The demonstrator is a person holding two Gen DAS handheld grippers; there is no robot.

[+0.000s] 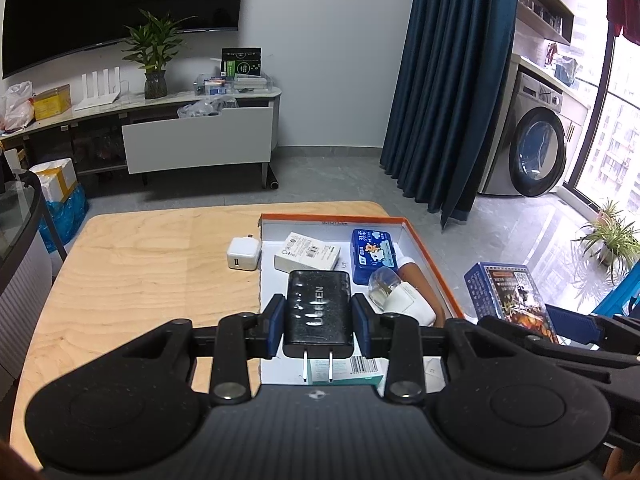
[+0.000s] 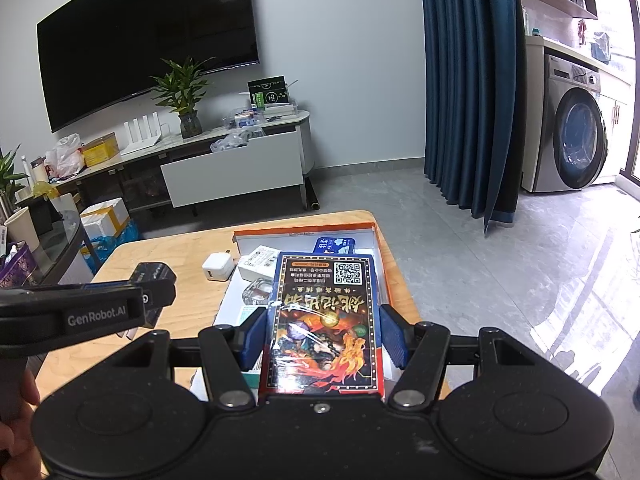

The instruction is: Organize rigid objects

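Your left gripper (image 1: 319, 322) is clamped on the black charger (image 1: 319, 312), prongs toward you, held above the near end of the orange-rimmed tray (image 1: 424, 248), likely ready to set down inside. Your right gripper (image 2: 322, 334) pinches the printed card box (image 2: 322, 320) by its long sides, also over the tray. A white plug (image 1: 242, 255) sits outside it at ten o'clock on the pale wood table (image 1: 140, 264). Beyond: grey floor, blue curtain (image 1: 448, 80), washing machine (image 1: 536, 144).

Dark TV (image 2: 148, 40), blue curtain (image 2: 468, 80)
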